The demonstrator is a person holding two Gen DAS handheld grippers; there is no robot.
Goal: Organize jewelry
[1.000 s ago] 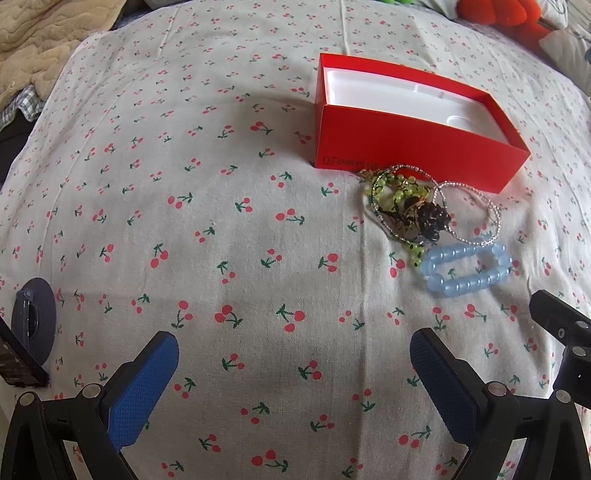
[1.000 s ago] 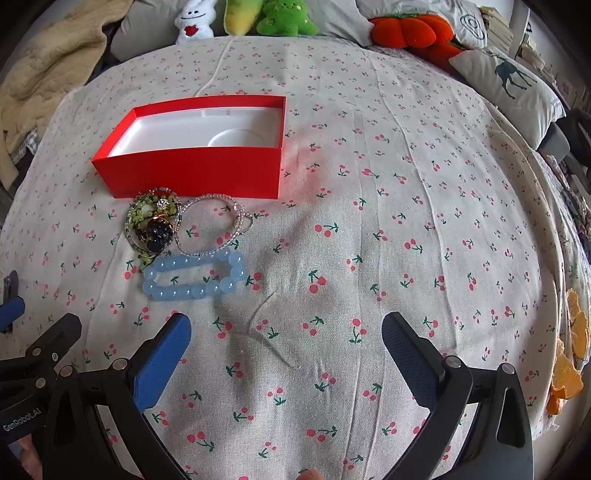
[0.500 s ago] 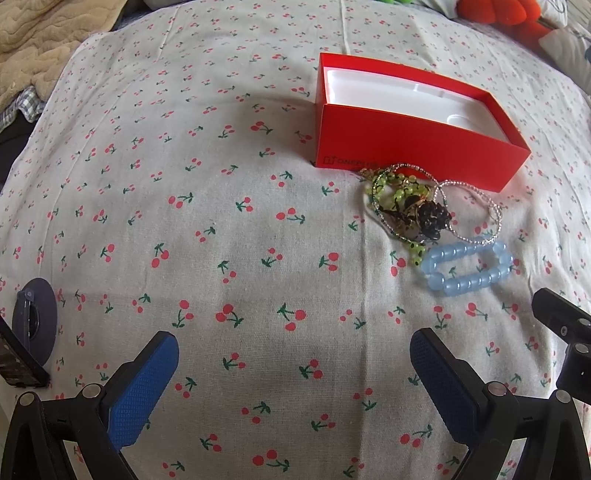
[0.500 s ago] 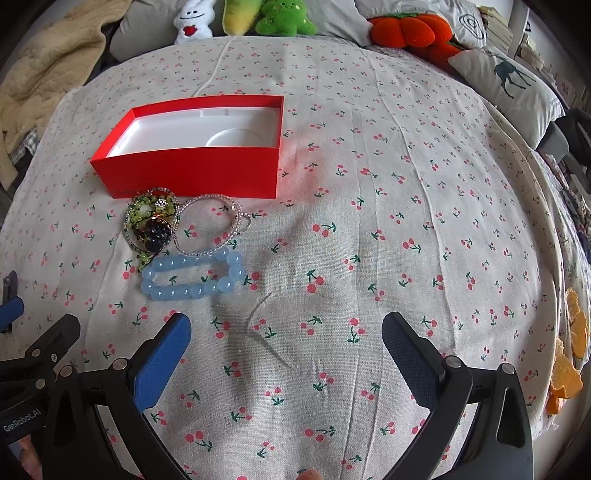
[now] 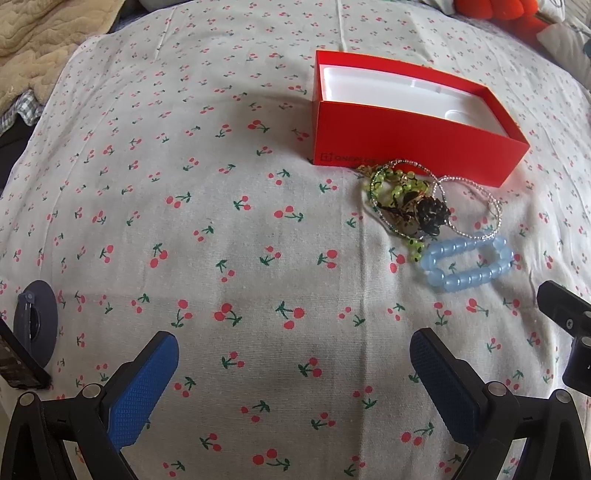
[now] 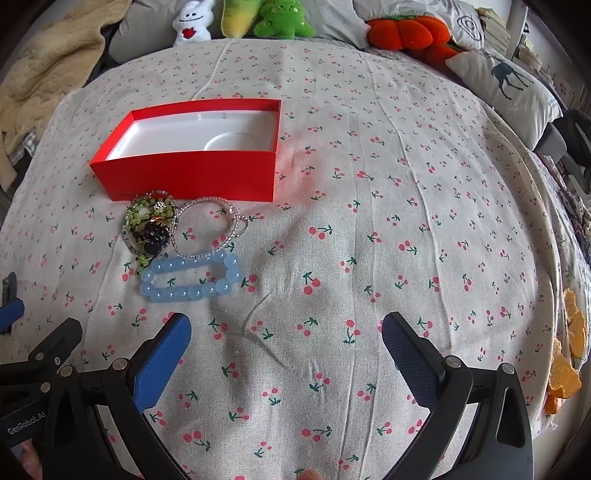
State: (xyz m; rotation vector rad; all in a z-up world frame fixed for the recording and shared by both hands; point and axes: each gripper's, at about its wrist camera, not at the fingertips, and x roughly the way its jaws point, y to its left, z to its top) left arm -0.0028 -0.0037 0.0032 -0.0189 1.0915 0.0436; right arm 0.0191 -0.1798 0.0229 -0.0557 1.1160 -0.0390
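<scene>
An open red box (image 5: 421, 146) with a white, empty inside stands on the cherry-print bedsheet; it also shows in the right wrist view (image 6: 192, 171). In front of it lie a green bead and dark charm tangle (image 5: 404, 201) (image 6: 151, 225), a thin silver bead chain (image 5: 469, 206) (image 6: 214, 225) and a light blue bead bracelet (image 5: 467, 264) (image 6: 190, 277). My left gripper (image 5: 293, 365) is open and empty, low and left of the jewelry. My right gripper (image 6: 286, 345) is open and empty, just below and right of the blue bracelet.
A dark round disc (image 5: 35, 325) and a dark flat object (image 5: 18, 363) lie at the sheet's left edge. Plush toys (image 6: 280, 18), an orange cushion (image 6: 402, 33) and a deer pillow (image 6: 506, 85) line the far and right side. A beige blanket (image 6: 40, 74) is at the left.
Both views have shifted very slightly; the jewelry and box sit a touch further off in the right wrist view. Both grippers stay open and empty.
</scene>
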